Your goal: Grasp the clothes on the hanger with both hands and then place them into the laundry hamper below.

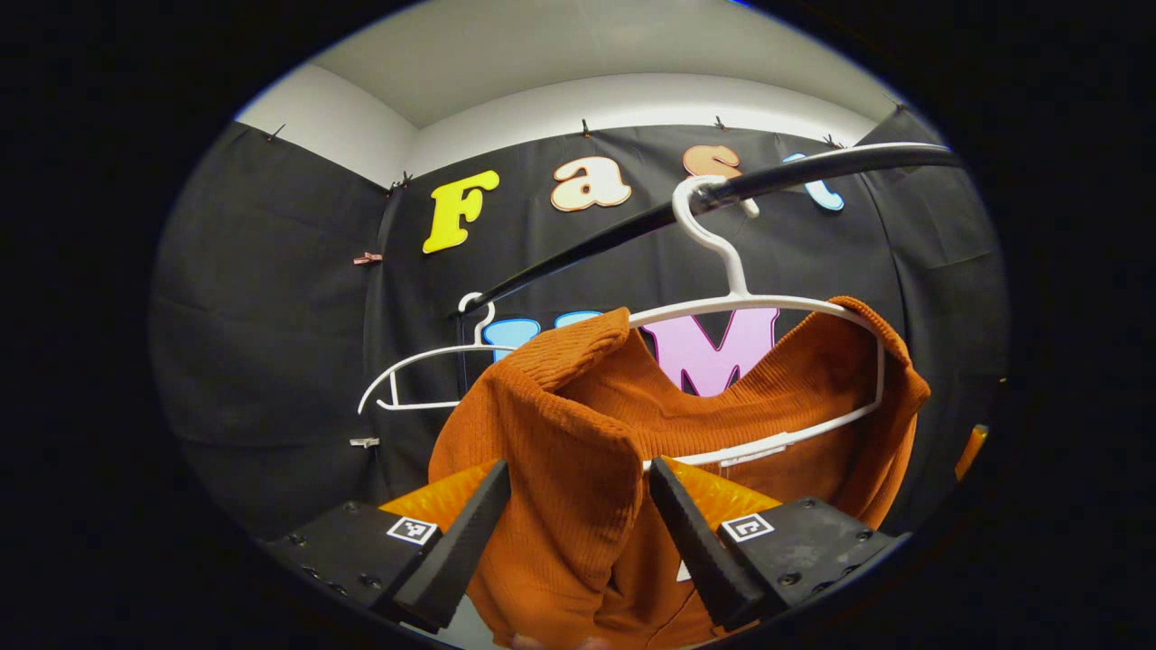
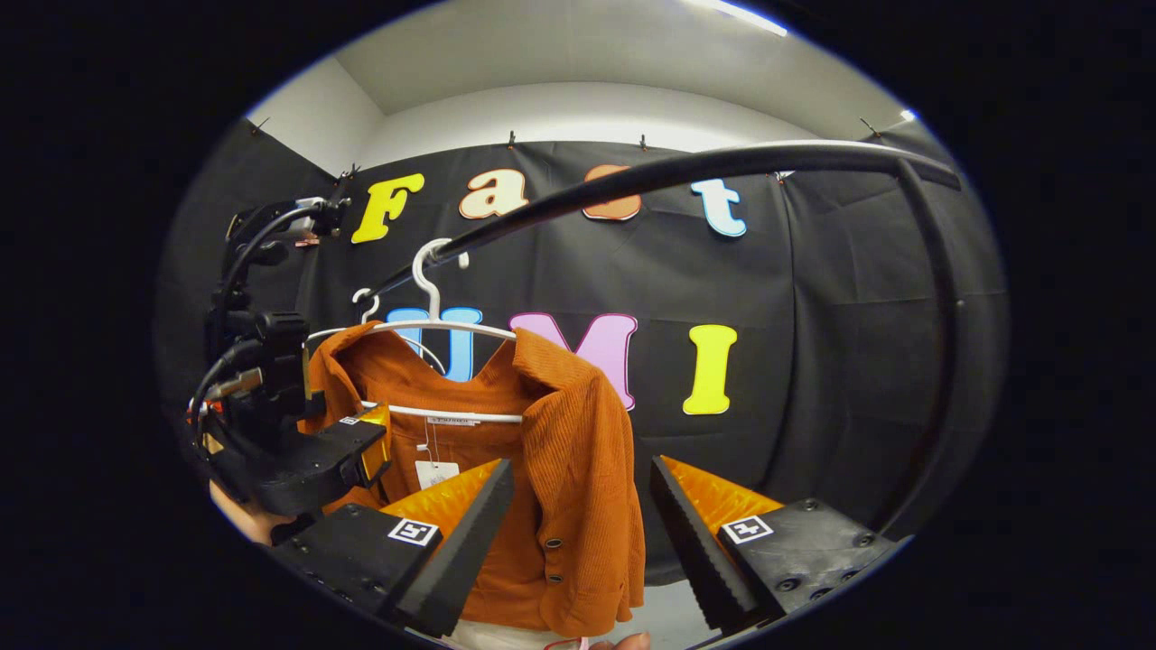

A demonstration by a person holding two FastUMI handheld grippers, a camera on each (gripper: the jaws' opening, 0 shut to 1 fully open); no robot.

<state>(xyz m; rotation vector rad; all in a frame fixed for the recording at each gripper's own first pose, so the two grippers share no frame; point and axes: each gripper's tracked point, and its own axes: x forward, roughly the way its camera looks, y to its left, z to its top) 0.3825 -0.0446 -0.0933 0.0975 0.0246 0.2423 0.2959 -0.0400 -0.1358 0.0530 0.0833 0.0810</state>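
Observation:
An orange knit garment [image 1: 560, 433] hangs on a white hanger [image 1: 741, 302] from a black rail [image 1: 813, 171]. In the left gripper view my left gripper [image 1: 578, 542] is open, its fingers either side of the garment's near shoulder and front panel. In the right gripper view the same garment [image 2: 578, 433] hangs on its hanger [image 2: 433, 325], with buttons along its lower edge. My right gripper [image 2: 578, 551] is open too, with the garment's front panel between its fingers. The left gripper [image 2: 370, 442] shows at the garment's far shoulder.
An empty white hanger [image 1: 406, 366] hangs further along the rail. The rail [image 2: 686, 167] curves down into a black post [image 2: 939, 361] at the right. A white tag [image 2: 436, 472] dangles inside the collar. A hand [image 2: 239, 515] holds the left gripper.

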